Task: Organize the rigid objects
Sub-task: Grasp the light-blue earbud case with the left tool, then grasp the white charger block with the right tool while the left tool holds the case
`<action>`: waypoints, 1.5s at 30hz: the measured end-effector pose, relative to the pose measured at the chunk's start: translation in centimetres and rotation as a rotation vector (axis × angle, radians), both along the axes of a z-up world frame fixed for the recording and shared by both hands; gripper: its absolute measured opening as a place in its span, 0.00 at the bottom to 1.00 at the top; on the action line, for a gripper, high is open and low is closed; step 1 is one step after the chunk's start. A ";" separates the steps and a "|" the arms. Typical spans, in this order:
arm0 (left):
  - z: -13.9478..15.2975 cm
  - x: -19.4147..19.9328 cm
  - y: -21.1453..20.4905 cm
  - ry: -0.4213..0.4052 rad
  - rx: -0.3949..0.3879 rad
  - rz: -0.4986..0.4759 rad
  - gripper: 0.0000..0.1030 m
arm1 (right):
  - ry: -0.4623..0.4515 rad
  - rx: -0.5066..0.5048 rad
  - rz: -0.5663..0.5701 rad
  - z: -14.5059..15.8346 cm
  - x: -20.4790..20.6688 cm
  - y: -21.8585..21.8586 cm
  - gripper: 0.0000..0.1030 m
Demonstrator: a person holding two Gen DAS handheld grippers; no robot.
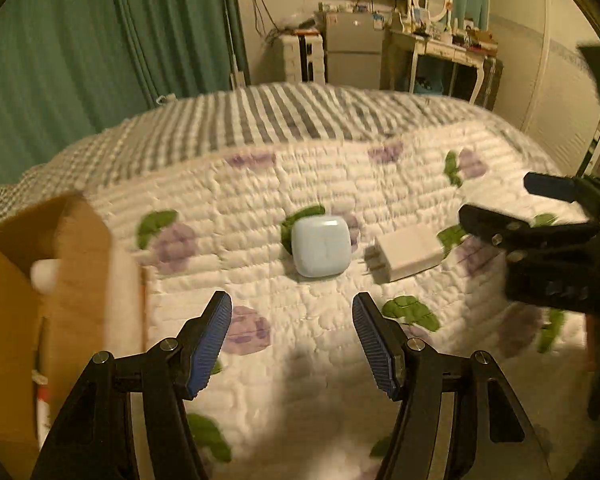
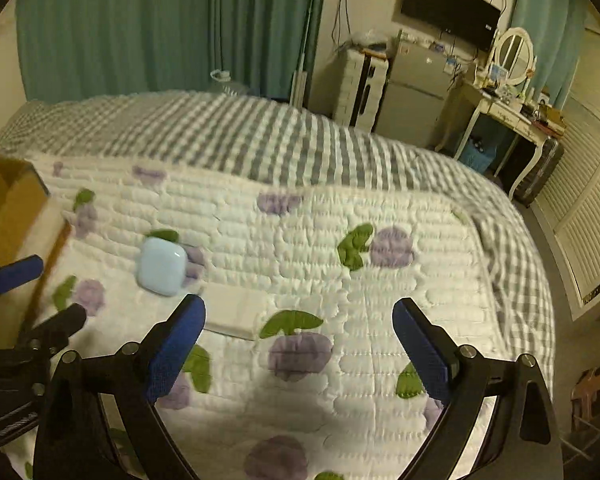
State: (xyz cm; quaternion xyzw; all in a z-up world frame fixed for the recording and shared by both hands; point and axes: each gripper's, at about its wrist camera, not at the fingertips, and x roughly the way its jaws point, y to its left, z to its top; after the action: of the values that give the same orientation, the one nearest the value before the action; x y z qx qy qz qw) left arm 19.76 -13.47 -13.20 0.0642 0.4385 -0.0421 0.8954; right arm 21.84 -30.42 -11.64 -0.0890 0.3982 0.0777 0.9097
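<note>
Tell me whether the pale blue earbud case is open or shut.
Shut. The earbud case lies flat on the quilt, lid down, only a thin seam showing, beside the white charger.

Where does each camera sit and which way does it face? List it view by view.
Left wrist: on the left tool, tilted down at the pale blue case and white charger on the quilt; own open fingers show, the right tool at right.
Right wrist: on the right tool, facing down the bed; own open fingers show, the left tool at left.
Shared: case, charger, cardboard box, quilt.
</note>
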 end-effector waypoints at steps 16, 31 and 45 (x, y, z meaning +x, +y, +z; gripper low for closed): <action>-4.9 6.0 -1.8 0.012 -0.012 0.015 0.64 | 0.108 0.146 -0.020 -2.9 2.2 -2.1 0.92; -2.5 2.2 0.7 -0.058 0.014 0.054 0.49 | 0.079 0.078 0.026 -2.8 1.7 -0.2 0.92; -1.7 1.4 3.0 -0.061 0.014 0.110 0.49 | 0.153 0.020 0.130 -5.1 2.6 4.3 0.92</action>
State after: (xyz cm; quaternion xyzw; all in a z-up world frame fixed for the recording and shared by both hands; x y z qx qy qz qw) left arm 21.15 -10.44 -14.93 0.0476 0.4141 0.0122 0.9089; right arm 24.41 -26.16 -16.78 -0.0994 0.4590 0.1473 0.8705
